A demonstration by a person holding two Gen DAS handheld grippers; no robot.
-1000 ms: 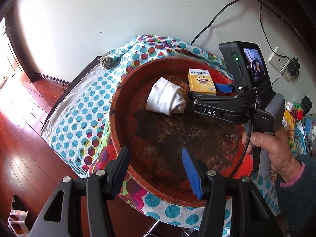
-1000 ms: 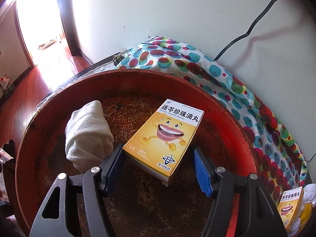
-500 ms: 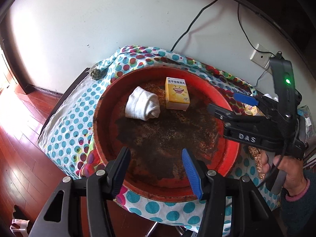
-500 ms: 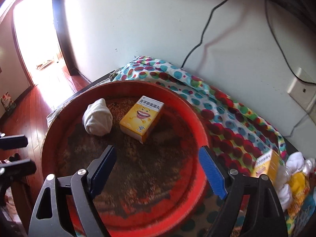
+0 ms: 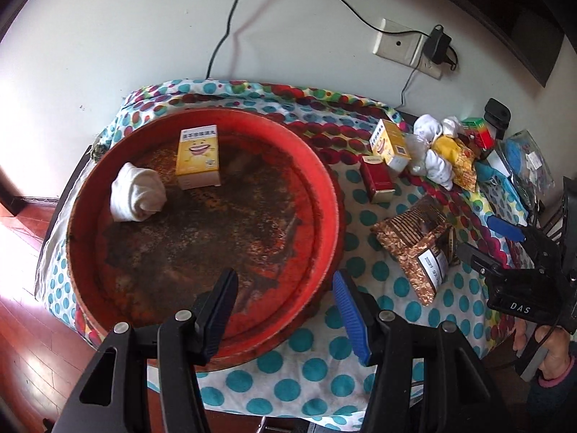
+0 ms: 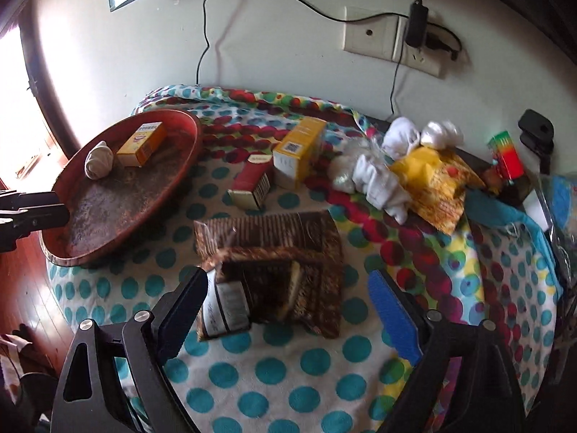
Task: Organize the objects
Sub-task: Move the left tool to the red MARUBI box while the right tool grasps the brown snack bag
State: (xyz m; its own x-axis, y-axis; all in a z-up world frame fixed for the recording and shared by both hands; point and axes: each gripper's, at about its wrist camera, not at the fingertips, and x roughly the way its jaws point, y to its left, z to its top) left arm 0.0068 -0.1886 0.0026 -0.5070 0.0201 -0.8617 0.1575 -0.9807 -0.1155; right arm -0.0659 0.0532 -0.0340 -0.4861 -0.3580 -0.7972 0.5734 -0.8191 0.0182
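In the red tray point(image 5: 331, 195) the yellow box point(image 5: 197, 157) now lies beside the rolled sock point(image 5: 135, 193), released; the right gripper point(image 6: 288, 310), empty and widening, has swung over the brown packet point(image 6: 274, 267), likely next. The left gripper point(image 5: 285, 310) hangs empty, half-open.

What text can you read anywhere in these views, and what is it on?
"DAS": white letters on the body of the right tongs, left wrist view.
Yellow box in the red tray: a line of Chinese characters above a smiling cartoon face, too small to read.
Second yellow box: QR code only.
Red box: top label blurred.
Brown packet: white label blurred in both views.
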